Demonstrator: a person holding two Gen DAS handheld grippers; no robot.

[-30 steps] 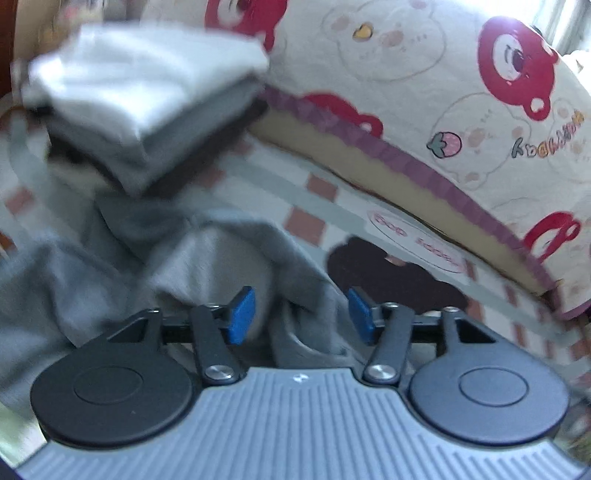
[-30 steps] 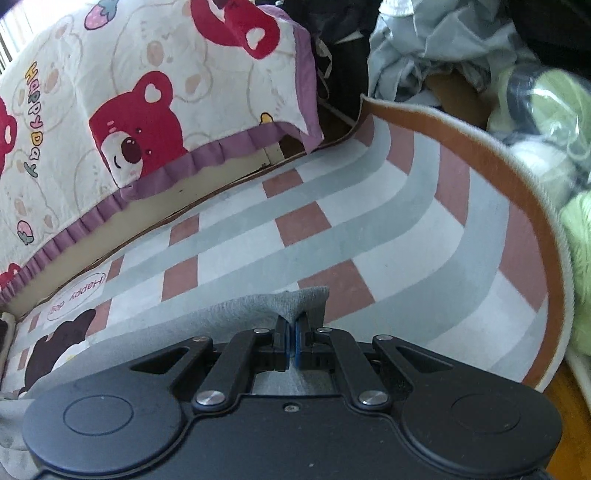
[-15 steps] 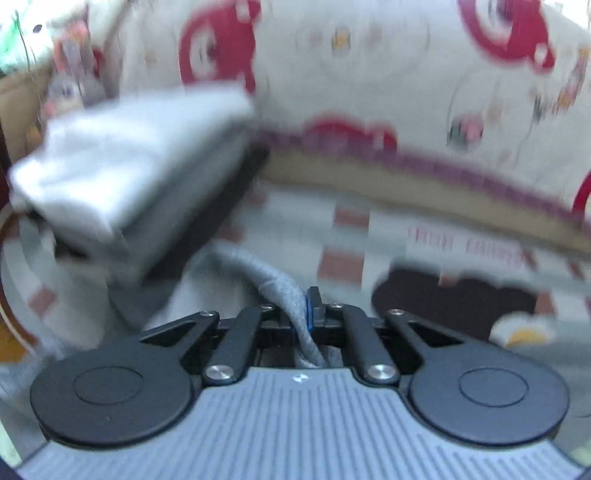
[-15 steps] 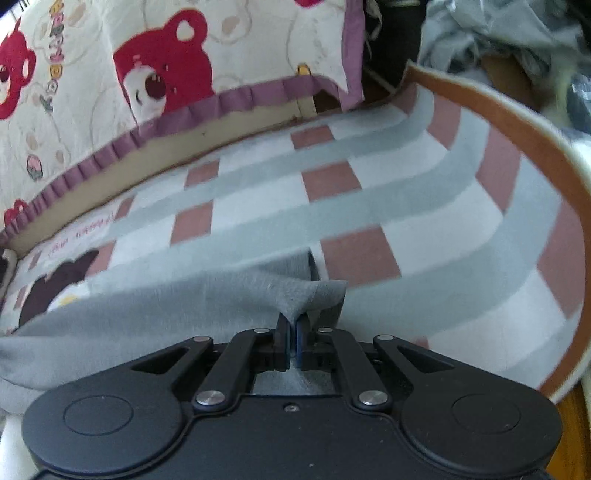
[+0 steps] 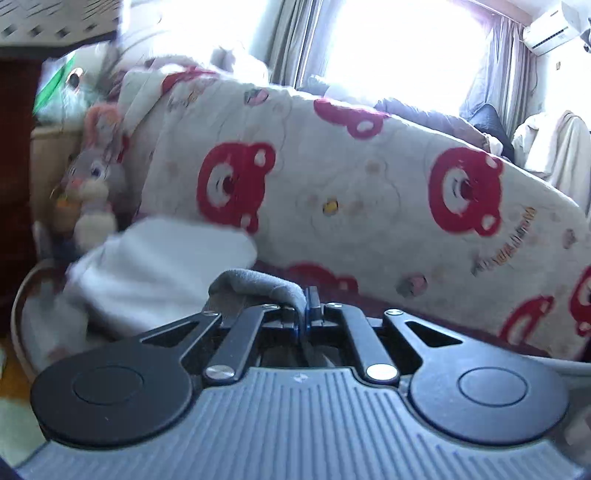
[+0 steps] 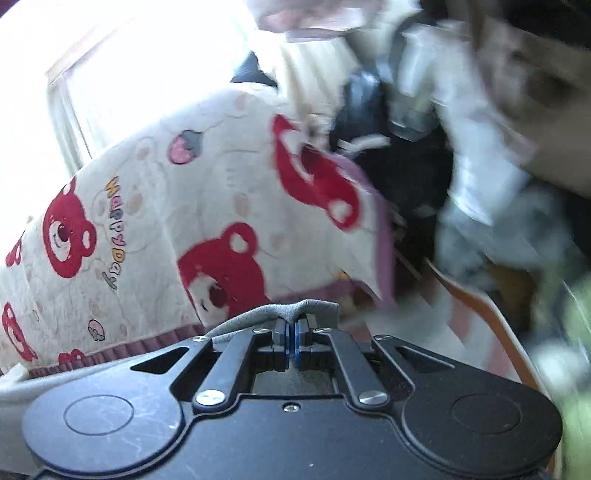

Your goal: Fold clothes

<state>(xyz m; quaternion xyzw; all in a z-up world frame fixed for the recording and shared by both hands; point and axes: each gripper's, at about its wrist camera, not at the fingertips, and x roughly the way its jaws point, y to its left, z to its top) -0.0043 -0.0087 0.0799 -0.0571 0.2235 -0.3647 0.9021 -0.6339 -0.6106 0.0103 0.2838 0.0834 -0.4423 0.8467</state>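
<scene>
Between both pinched jaws — soft grey knit garment [image 5: 258,282], bunched.

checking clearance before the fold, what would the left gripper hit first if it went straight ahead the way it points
Probably the cream quilt with red bear prints, draped straight ahead. The left gripper, shut on grey knit cloth, has the white folded clothes only off to the side; depth is unclear.

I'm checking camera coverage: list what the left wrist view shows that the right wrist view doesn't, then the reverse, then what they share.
Left wrist only: a stack of folded clothes, a plush rabbit, curtains and an air conditioner.
Right wrist only: a blurred heap of clothes and the checked rug's brown edge.
Both: the bear-print cover, and a tool shut on grey garment fabric, left tool and right tool.
</scene>
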